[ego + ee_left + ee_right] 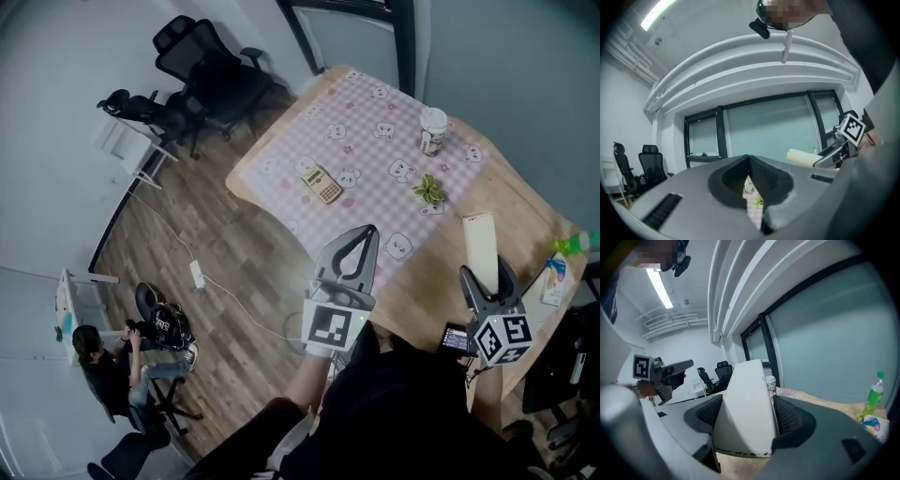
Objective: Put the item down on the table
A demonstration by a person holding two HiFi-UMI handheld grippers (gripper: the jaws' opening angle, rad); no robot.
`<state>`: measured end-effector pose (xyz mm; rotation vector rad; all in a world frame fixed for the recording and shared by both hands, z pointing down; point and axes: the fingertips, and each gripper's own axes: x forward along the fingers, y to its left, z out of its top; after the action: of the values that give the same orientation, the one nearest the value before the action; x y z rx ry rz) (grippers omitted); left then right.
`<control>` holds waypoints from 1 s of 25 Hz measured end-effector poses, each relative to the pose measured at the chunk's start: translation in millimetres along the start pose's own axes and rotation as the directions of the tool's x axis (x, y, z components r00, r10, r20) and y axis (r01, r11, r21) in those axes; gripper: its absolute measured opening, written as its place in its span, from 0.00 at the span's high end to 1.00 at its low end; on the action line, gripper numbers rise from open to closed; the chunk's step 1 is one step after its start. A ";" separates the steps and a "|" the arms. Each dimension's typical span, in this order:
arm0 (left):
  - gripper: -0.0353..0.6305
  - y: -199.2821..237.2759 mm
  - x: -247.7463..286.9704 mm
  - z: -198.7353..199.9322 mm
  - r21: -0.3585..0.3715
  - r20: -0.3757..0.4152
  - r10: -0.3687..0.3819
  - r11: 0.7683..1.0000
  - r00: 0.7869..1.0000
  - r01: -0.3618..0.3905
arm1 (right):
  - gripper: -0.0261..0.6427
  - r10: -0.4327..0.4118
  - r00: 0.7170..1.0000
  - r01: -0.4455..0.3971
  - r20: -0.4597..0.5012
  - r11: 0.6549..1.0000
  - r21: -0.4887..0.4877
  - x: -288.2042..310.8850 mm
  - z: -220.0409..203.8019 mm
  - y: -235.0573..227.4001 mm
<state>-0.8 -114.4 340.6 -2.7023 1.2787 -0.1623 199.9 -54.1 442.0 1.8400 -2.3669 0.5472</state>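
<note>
Carton (479, 239) sits clamped in right gripper (487, 277) jaws; left gripper (368, 231) jaws closed, empty.

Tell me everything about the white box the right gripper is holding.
The box is a plain cream carton, tall and narrow, with flat smooth sides like cardboard and tiny print along one edge. It is pinched between the right gripper's fingers, sticking out past them, held over the wooden table and touching nothing else.
</note>
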 end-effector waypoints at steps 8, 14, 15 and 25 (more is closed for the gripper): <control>0.95 21.5 -4.7 1.1 -0.121 0.103 0.013 0.993 0.995 -0.001 | 0.44 0.002 0.997 -0.009 -0.075 0.995 -0.102 20.2 -5.4 32.9; 0.95 25.7 -1.1 1.4 -0.088 0.116 0.009 0.996 0.993 0.001 | 0.44 0.003 0.996 -0.013 -0.085 0.993 -0.116 36.8 -10.0 31.7; 0.95 26.1 0.0 2.2 -0.087 0.119 0.008 0.996 0.993 0.002 | 0.44 0.003 0.996 -0.013 -0.091 0.993 -0.113 41.8 -14.0 29.2; 0.95 11.7 8.3 8.8 -0.019 0.133 -0.034 0.999 0.990 0.037 | 0.44 -0.032 0.967 0.012 -0.253 0.997 -0.081 159.6 -106.0 -8.4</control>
<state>-3.0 -127.4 330.2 -2.7034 1.2017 0.0275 149.9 -166.9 588.8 1.6507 -2.1660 0.6360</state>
